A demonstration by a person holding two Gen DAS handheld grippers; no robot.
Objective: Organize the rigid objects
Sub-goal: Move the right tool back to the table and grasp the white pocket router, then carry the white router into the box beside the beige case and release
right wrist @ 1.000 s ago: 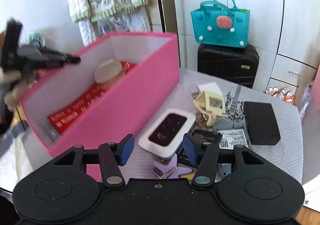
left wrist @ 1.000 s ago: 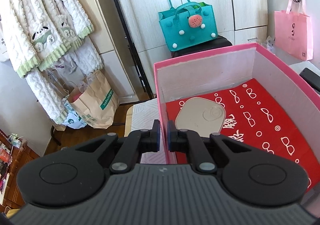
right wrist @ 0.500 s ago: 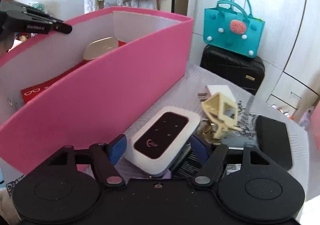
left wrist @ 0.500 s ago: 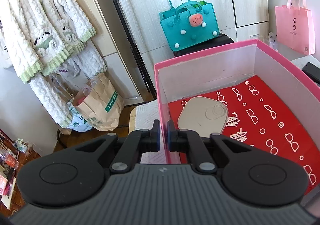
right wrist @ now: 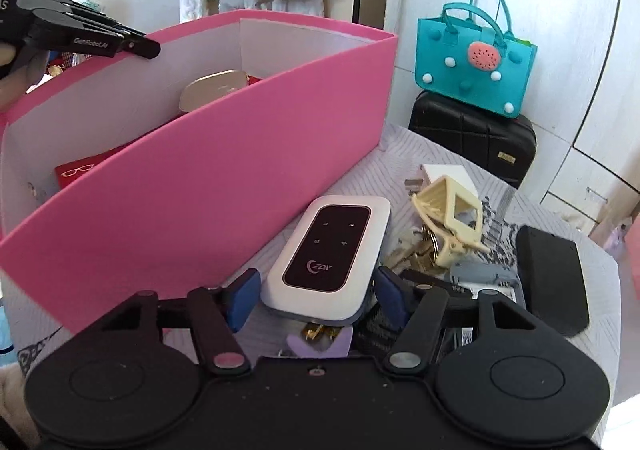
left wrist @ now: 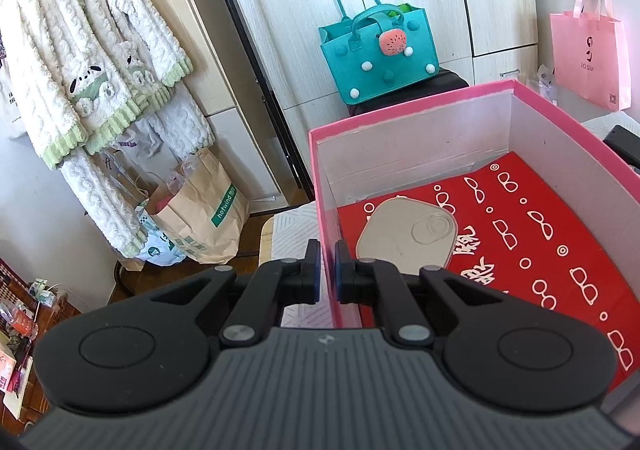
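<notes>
Now the left hand-held gripper [left wrist: 324, 270] is clamped on the near wall of the pink cardboard box [left wrist: 420, 120], one finger outside it and one inside, the jaws almost together with only the thin wall between them. Inside the box, on a red liner printed with white spectacles, lies a flat beige rounded-square case [left wrist: 406, 236] close to that gripped wall.

From the right wrist view, the box [right wrist: 240, 170] stands on the grey-patterned counter [right wrist: 416, 154], its long side running from lower left to upper right. Just beside it lies a white pocket router with a glossy black oval face [right wrist: 330, 256], its long axis pointing away from the camera and tilted slightly to the right. The right hand-held gripper [right wrist: 316, 298] straddles the router's near end, blue pads on either side, jaws closing and not yet pressing it. Right of the router sit a cream plastic clip [right wrist: 452, 222], keys and a black rectangular case [right wrist: 554, 280].
</notes>
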